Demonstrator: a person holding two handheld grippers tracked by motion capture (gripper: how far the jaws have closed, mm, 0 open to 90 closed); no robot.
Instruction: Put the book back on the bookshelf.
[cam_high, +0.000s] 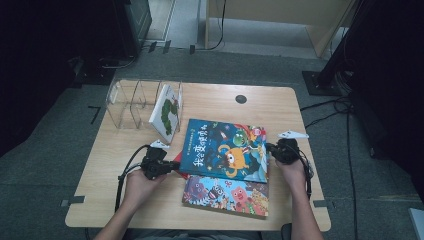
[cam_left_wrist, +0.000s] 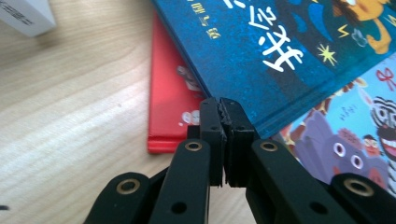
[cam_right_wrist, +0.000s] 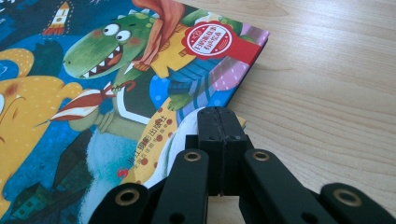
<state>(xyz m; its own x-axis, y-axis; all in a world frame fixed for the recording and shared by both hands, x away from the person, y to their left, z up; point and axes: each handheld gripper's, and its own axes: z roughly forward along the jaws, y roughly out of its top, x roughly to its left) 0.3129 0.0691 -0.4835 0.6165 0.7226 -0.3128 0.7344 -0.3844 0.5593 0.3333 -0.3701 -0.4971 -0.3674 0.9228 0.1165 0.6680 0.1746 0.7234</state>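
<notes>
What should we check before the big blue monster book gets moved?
1. Left hand-held gripper at the blue book's left edge: ok.
2. Right hand-held gripper at its right edge: ok.
3. Jaws open to take the book: not ok, both are shut.
4. Blue book lies free on top of the red book and colourful book: ok.
5. Clear rack has empty slots beside the leaning white book: ok.

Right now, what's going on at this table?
A person holds a hand-held gripper in each hand, both shut, at the two ends of the blue picture book with the yellow monster. The left hand-held gripper meets its left edge, the right hand-held gripper its right edge. The book lies on other books; the clear plastic rack holds one white book.
</notes>
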